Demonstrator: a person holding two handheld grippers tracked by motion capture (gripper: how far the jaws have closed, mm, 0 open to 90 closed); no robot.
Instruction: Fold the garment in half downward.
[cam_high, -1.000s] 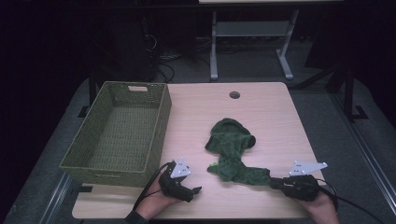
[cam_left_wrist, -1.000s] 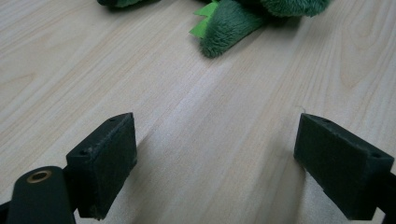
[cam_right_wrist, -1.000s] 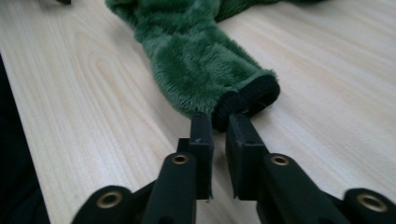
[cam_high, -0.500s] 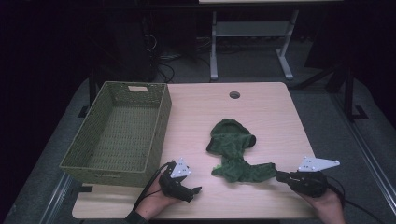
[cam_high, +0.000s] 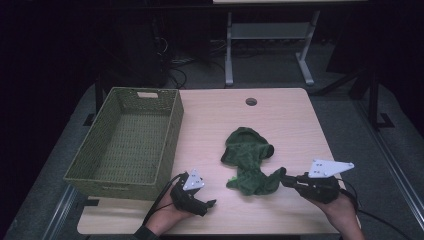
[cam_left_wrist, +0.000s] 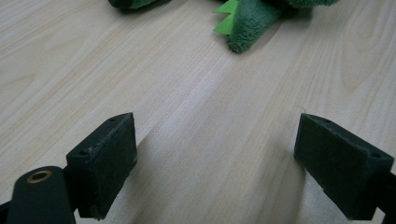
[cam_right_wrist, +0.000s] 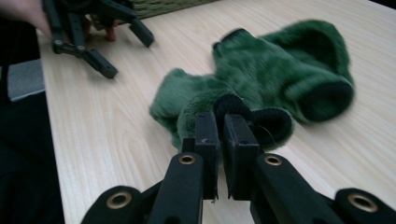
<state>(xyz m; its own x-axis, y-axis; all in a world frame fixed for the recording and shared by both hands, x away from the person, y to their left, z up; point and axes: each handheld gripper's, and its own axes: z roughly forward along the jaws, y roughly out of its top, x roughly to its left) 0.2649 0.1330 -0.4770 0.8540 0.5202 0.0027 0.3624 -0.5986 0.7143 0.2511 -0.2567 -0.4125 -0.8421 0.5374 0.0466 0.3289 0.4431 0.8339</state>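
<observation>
A fuzzy dark-green garment (cam_high: 247, 160) lies crumpled on the light wooden table (cam_high: 280, 115), right of centre. My right gripper (cam_high: 284, 177) comes in from the right at the front and is shut on the garment's near edge. In the right gripper view its jaws (cam_right_wrist: 220, 121) pinch a dark cuff of the green garment (cam_right_wrist: 280, 70), lifted a little off the wood. My left gripper (cam_high: 210, 204) rests near the front edge, left of the garment, open with bare table between its jaws (cam_left_wrist: 217, 126). The garment's tip (cam_left_wrist: 252, 23) lies ahead of it.
A large green woven basket (cam_high: 172, 135) stands empty on the table's left side, just beyond my left gripper (cam_right_wrist: 128, 56). A round cable hole (cam_high: 251, 101) sits near the far edge. A metal stand (cam_high: 270, 45) is on the floor behind the table.
My right gripper has risen and drawn back to the right with the garment's edge in it, so that end is lifted. The left gripper has stayed put.
</observation>
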